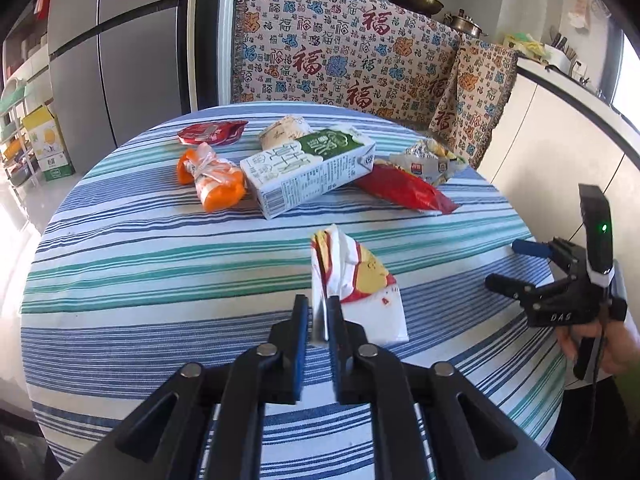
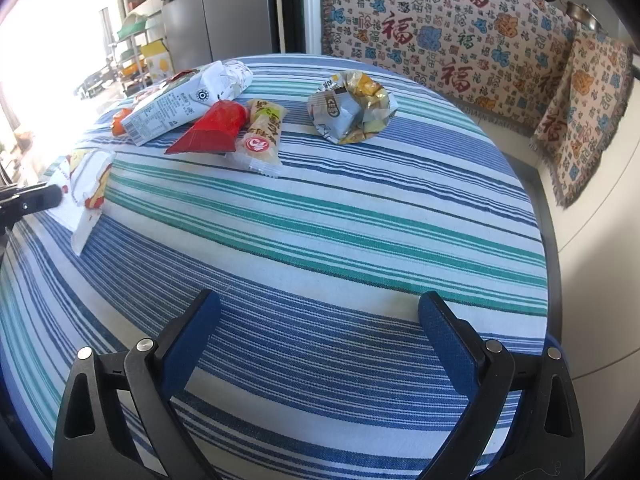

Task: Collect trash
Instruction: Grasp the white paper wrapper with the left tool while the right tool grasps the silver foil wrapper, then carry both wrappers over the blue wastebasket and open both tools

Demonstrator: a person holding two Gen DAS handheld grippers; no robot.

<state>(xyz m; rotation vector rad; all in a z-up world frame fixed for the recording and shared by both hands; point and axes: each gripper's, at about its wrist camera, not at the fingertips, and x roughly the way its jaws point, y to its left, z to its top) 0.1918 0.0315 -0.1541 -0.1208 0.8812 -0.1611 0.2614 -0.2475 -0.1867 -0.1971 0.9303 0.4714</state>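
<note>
Left claw [image 1: 318, 312] clamped on white-and-yellow snack wrapper [image 1: 356, 280], near table [image 1: 160, 264] edge. Right claw [image 2: 320, 312] spread wide, empty, above striped cloth. Milk carton [image 1: 308, 172] lies mid-table.

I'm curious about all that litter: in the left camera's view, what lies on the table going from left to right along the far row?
Orange wrapper → milk carton → red wrapper → crumpled foil bag.

Worktop [image 1: 120, 272]: carton [image 1: 308, 172] at far centre; pouch [image 1: 210, 176] left of carton, sachet [image 1: 404, 188] right, wrapper [image 1: 356, 280] before it, cup lid [image 1: 210, 133] behind-left.
</note>
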